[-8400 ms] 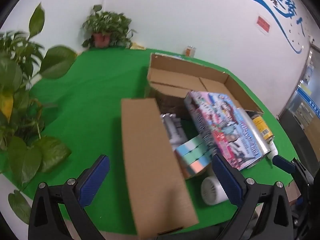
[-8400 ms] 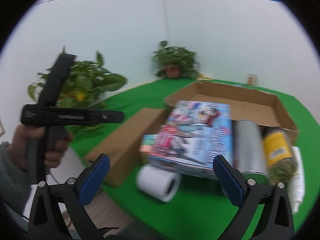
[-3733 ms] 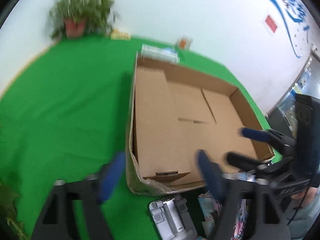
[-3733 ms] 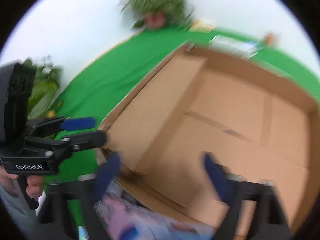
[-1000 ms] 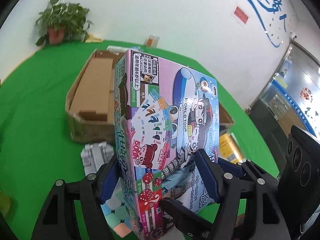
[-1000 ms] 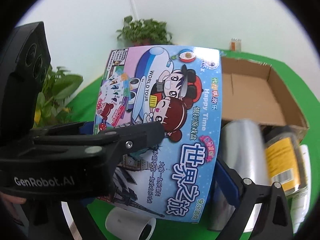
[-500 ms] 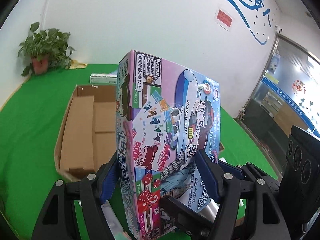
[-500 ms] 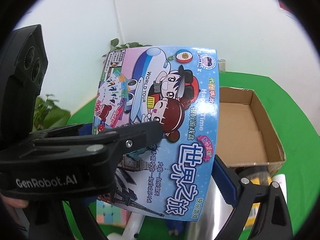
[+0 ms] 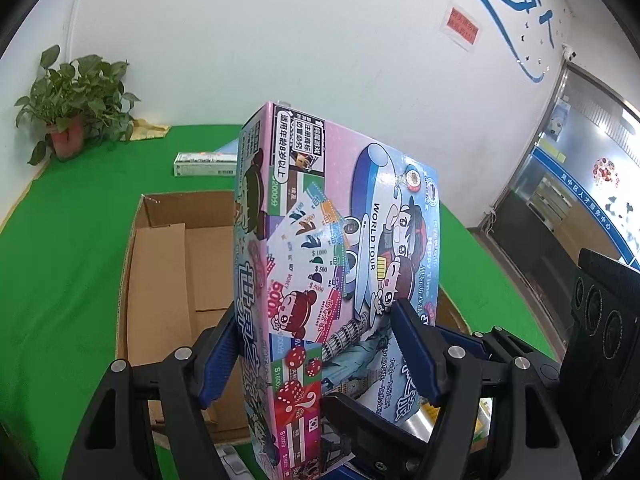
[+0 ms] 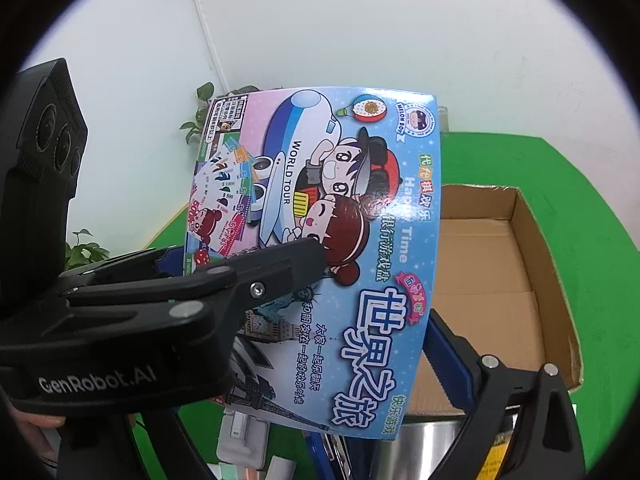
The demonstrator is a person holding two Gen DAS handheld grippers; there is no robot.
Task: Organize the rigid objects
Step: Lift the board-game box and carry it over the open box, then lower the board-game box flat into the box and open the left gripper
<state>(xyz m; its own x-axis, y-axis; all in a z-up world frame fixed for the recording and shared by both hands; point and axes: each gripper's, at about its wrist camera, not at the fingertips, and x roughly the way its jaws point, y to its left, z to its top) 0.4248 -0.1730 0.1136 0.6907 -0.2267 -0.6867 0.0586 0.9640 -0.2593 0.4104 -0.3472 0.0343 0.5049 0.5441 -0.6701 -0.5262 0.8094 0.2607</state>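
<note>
Both grippers hold the board game box aloft

The left gripper and right gripper each pinch the board game box, upright above the open cardboard box on the green table.

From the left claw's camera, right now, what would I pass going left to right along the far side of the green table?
Potted plant → yellow cloth → flat white box → game box, held up in front.

Black gripper frames, blue fingers, silver screws
</note>
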